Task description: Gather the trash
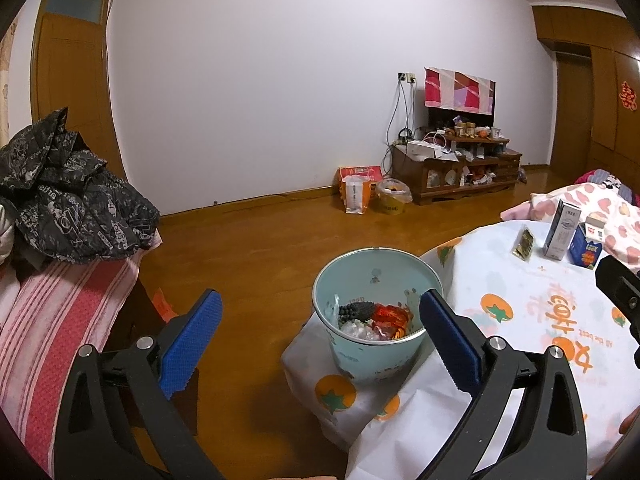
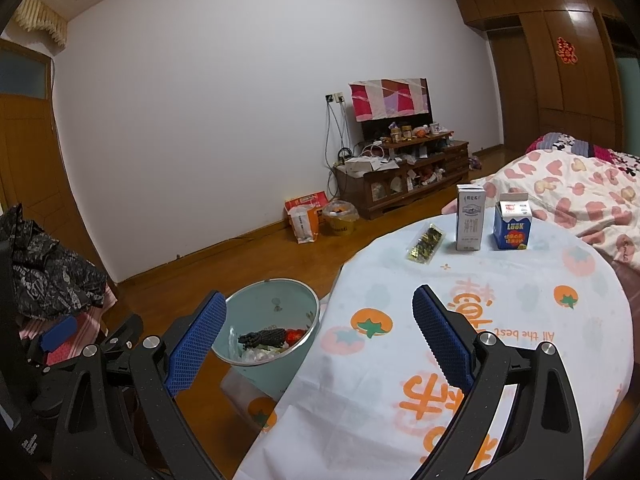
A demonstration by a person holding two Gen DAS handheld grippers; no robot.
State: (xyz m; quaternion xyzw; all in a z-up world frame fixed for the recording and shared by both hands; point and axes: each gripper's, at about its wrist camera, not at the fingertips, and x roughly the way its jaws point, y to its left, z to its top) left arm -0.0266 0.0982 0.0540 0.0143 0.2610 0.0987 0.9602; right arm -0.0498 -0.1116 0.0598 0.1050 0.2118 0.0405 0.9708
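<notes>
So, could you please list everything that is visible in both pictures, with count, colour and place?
bin: one, pale green, on the floor beside the table, with trash inside
table: one, white cloth with orange fruit prints
tall carton: one, white and grey, upright at the table's far edge
short carton: one, blue, upright beside the tall carton
wrapper: one, dark and gold, flat, left of the cartons
jacket: one, black with white print, on a striped cover at left
cabinet: one, brown wood, cluttered, against the far wall
bags: several, orange, white and yellow, on the floor by the cabinet
bed: one, pink heart quilt, right
left gripper: blue pads, open, empty
right gripper: blue pads, open, empty
</notes>
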